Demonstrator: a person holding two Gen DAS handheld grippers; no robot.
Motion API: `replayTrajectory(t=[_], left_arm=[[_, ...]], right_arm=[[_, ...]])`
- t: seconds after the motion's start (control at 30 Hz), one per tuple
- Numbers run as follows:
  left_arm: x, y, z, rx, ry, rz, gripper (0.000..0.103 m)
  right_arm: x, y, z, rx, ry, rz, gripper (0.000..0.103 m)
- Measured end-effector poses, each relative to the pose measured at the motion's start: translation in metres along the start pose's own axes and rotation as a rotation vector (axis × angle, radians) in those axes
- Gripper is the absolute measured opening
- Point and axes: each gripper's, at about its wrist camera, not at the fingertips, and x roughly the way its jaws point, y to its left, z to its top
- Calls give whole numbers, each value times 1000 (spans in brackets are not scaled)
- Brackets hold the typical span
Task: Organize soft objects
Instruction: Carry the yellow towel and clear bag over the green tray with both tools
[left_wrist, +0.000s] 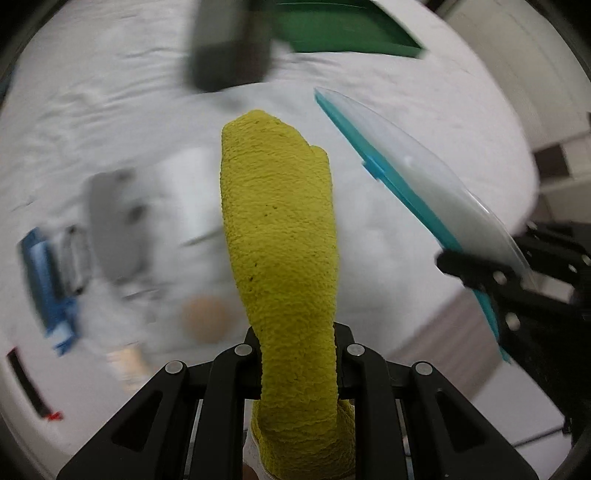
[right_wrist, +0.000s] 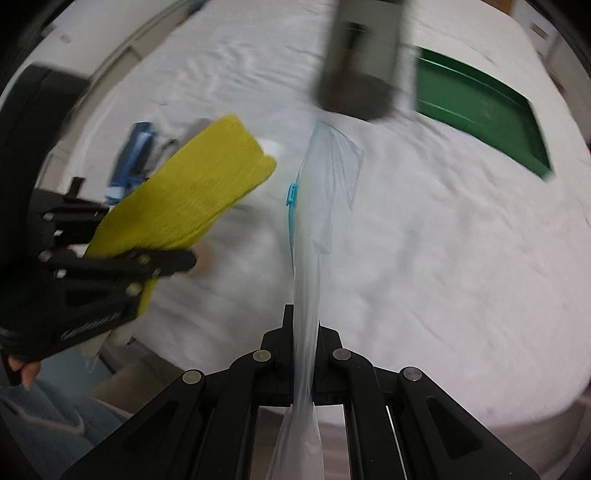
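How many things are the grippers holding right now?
2: a yellow towel clamped in the left gripper, a clear zip bag pinched in the right gripper.

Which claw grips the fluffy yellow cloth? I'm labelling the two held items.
The left claw grips the fluffy yellow cloth. The right claw is shut on the clear plastic zip bag with a blue seal strip instead.

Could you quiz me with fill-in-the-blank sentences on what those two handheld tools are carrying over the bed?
1. The left gripper is shut on a fuzzy cloth coloured ____.
2. The right gripper pinches a clear plastic ____ with a blue zip strip.
3. The tray lying on the white sheet is coloured ____.

Missing words: yellow; bag; green
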Motion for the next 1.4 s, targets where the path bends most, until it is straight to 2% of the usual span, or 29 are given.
replayTrajectory(t=[0.17, 0.33, 0.5, 0.67, 0.77, 0.93, 1.07, 1.17, 1.4], left_arm=[[11, -65, 43, 66, -23, -74, 14], [15, -99, 97, 82, -105, -65, 14], [8, -111, 162, 64, -215, -28, 15], [-1, -113, 224, 27, -312, 19, 15], [2, -107, 259, -16, -362, 51, 15], [13, -85, 312, -106, -475, 173, 15], [36, -60, 346, -190, -523, 219, 15], [56, -41, 367, -240, -528, 250, 16], [87, -24, 384, -258, -517, 319, 17]], right_arm=[[-50, -81, -20, 105, -11, -114, 3], [-99, -147, -24, 151, -75, -213, 3], [-145, -199, 7, 169, -192, -281, 4], [-172, -231, 56, 158, -309, -295, 4], [-177, -250, 92, 135, -367, -311, 4], [-175, -285, 145, 95, -489, -314, 4], [-164, -300, 182, 78, -530, -294, 5], [-152, -309, 197, 63, -528, -292, 5], [-117, -319, 187, 93, -484, -269, 5]])
